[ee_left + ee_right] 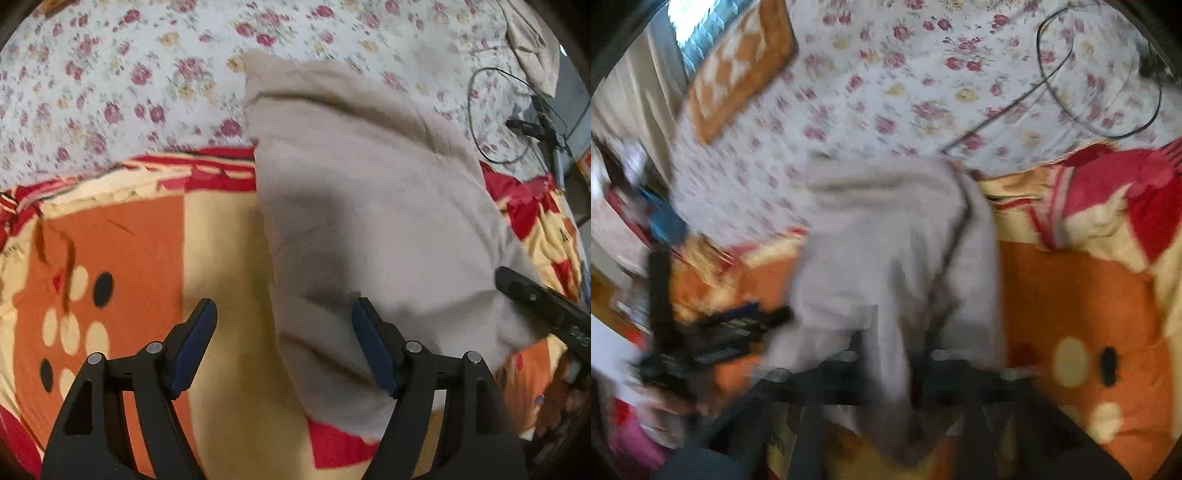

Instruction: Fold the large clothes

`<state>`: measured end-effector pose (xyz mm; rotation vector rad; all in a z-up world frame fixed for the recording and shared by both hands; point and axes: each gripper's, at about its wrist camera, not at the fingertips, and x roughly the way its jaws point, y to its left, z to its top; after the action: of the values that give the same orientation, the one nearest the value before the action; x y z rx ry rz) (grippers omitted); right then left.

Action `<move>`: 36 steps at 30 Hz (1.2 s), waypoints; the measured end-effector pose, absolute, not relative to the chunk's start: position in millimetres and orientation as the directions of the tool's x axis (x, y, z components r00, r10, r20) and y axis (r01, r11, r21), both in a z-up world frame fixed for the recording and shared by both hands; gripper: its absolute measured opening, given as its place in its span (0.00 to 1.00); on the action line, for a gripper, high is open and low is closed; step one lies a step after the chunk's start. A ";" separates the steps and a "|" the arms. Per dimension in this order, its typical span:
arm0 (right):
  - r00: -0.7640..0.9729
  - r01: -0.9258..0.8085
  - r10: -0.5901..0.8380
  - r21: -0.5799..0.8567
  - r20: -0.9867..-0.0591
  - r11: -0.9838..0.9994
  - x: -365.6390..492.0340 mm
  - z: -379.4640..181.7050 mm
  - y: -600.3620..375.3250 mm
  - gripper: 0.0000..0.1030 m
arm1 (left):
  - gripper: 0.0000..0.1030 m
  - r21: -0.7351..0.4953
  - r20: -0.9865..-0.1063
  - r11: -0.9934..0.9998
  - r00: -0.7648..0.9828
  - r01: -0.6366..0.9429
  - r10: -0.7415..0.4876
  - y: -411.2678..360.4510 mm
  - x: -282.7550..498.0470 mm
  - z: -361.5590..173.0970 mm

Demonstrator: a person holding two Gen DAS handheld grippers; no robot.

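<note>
A large beige-grey garment point(369, 206) lies lengthwise on the bed, over an orange, red and cream blanket point(122, 236). My left gripper point(283, 339) is open and empty, its jaws wide apart above the garment's near left edge. In the blurred right wrist view the same garment point(886, 236) runs up from my right gripper point(894, 354), which is shut on its near end, with cloth draped between and over the fingers. The right gripper also shows as a black shape in the left wrist view point(543, 306) at the garment's right edge.
A white floral sheet point(129, 74) covers the far part of the bed. A black cable point(491, 110) loops at the far right, next to a beige cloth point(532, 48). An orange checked cushion point(738, 70) lies at the far left. Clutter stands beside the bed point(635, 229).
</note>
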<state>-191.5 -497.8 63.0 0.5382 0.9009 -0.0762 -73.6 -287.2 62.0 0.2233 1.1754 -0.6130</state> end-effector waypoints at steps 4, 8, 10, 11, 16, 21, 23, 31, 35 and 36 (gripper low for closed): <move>0.562 0.326 0.119 0.352 -0.818 0.878 -199.2 32.3 -502.8 0.07 | 0.74 -0.213 -0.897 0.800 0.213 0.560 -0.387 -273.4 -86.7 62.3; 0.657 0.319 0.161 0.464 -0.737 0.826 -210.6 52.5 -518.2 0.07 | 0.74 -0.205 -0.882 0.764 0.222 0.612 -0.415 -260.6 -104.9 71.1; 0.684 0.317 0.154 0.480 -0.714 0.818 -212.1 61.0 -522.3 0.07 | 0.74 -0.201 -0.879 0.751 0.222 0.629 -0.421 -255.9 -114.2 72.9; 0.695 0.316 0.150 0.486 -0.703 0.815 -212.1 63.8 -523.4 0.07 | 0.74 -0.197 -0.878 0.749 0.226 0.632 -0.421 -255.0 -118.5 73.1; 0.694 0.345 0.137 0.493 -0.707 0.799 -212.4 62.0 -520.5 0.36 | 0.74 -0.200 -0.881 0.727 0.205 0.656 -0.427 -257.1 -138.8 70.1; 0.702 0.282 0.198 0.522 -0.684 0.805 -224.4 64.5 -507.3 0.67 | 0.74 -0.185 -0.891 0.737 0.206 0.650 -0.405 -267.1 -144.7 62.1; 0.672 0.285 0.204 0.503 -0.712 0.816 -217.7 56.6 -500.3 0.64 | 0.74 -0.193 -0.887 0.767 0.225 0.612 -0.403 -274.6 -138.0 59.2; 0.735 0.244 0.169 0.489 -0.656 0.837 -227.6 81.9 -498.8 0.03 | 0.74 -0.186 -0.873 0.826 0.297 0.532 -0.388 -253.5 -122.8 53.3; 0.599 0.303 0.120 0.364 -0.791 0.881 -207.7 44.4 -489.4 0.02 | 0.76 -0.211 -0.879 0.825 0.267 0.524 -0.395 -242.9 -120.3 37.9; 0.553 0.306 0.130 0.346 -0.823 0.887 -203.2 30.9 -486.0 0.02 | 0.76 -0.218 -0.880 0.827 0.261 0.519 -0.396 -243.2 -120.4 36.8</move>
<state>-203.2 -486.0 30.9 0.4887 0.9904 -0.1088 -120.4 -243.2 36.8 0.1239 1.1502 -0.6214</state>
